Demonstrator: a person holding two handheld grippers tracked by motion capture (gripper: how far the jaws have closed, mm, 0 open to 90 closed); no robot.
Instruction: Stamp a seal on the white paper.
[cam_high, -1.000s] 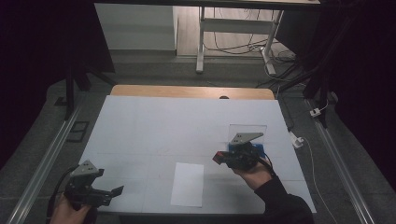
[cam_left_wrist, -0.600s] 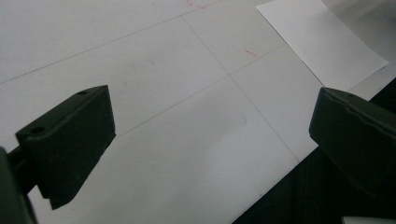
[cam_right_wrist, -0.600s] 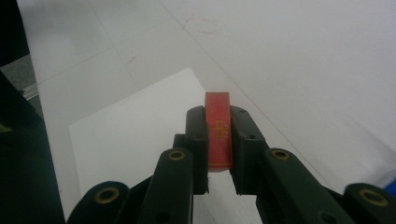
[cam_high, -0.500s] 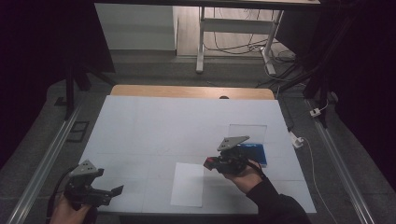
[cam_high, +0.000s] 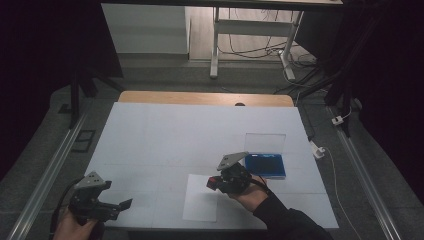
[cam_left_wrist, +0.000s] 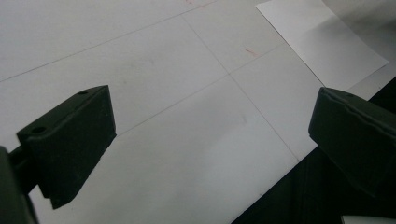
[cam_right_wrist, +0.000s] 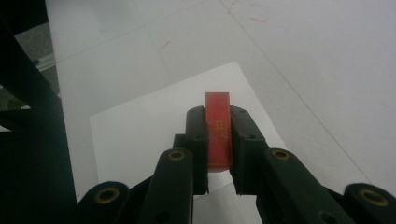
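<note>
A small red block (cam_right_wrist: 218, 128) with gold marks is clamped upright between the two black jaws of my right gripper (cam_right_wrist: 218, 122), which is shut on it. In the high view that gripper (cam_high: 214, 182) hangs over the right edge of a white sheet of paper (cam_high: 201, 204) near the table's front, the red block (cam_high: 213, 181) showing at its tip. The sheet (cam_right_wrist: 154, 128) lies right beneath the block in the right gripper view. My left gripper (cam_high: 120, 205) stands open at the front left corner, nothing between its jaws (cam_left_wrist: 210, 140); the same sheet (cam_left_wrist: 322, 44) lies beyond it.
An open blue case (cam_high: 265, 164) with a clear raised lid (cam_high: 265, 142) lies just right of my right hand. The white table (cam_high: 200, 135) has a wooden strip along its far edge. Metal rails run along both sides.
My right gripper has carried the red block leftwards and down, away from the blue case to the right edge of the sheet. The left gripper has stayed where it was.
</note>
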